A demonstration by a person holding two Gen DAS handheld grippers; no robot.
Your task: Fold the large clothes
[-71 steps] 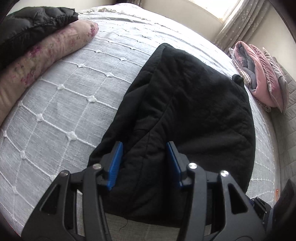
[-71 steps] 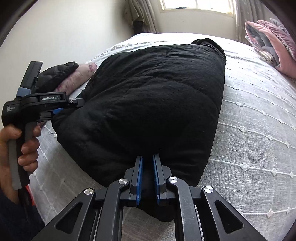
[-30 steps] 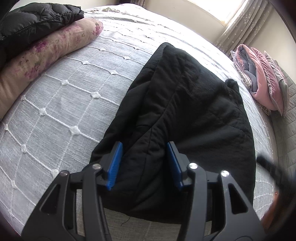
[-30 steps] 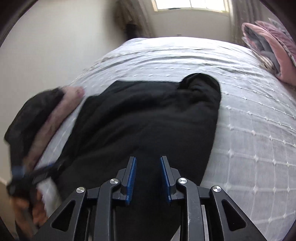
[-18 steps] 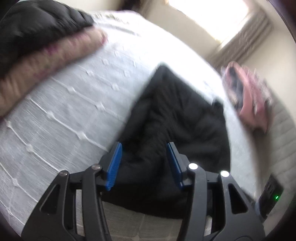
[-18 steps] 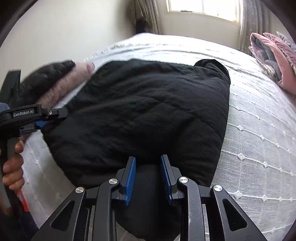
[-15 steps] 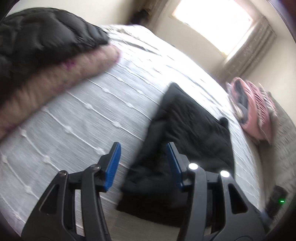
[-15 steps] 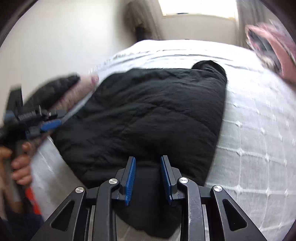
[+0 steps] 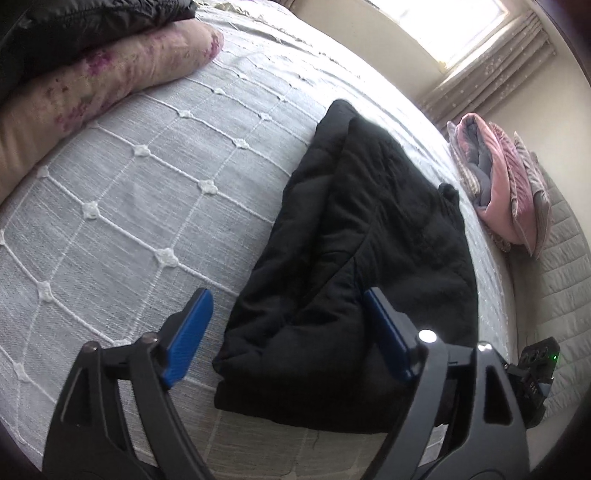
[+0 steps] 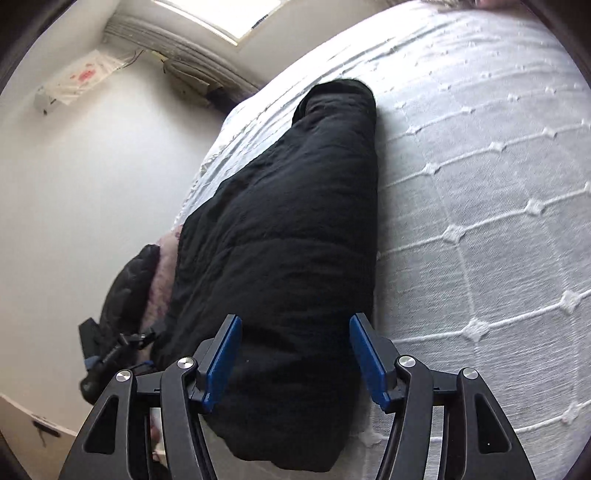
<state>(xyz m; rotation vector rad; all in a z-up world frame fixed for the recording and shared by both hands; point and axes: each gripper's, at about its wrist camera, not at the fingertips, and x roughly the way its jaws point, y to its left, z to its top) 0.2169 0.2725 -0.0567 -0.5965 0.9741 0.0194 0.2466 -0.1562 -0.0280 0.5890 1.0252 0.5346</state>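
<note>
Released since a second ago, the puffy black quilted jacket lies folded on the bed. Left gripper and right gripper fingers are opening wide around its near edge. Pink bedding is piled beyond.

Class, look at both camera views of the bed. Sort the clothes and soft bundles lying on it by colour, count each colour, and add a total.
Black: 2 (folded black coat, quilted black jacket on the floral bundle)
Beige with purple flowers: 1 (floral bundle)
Pink and grey: 1 (folded pink pile at the far edge)
Total: 4
</note>
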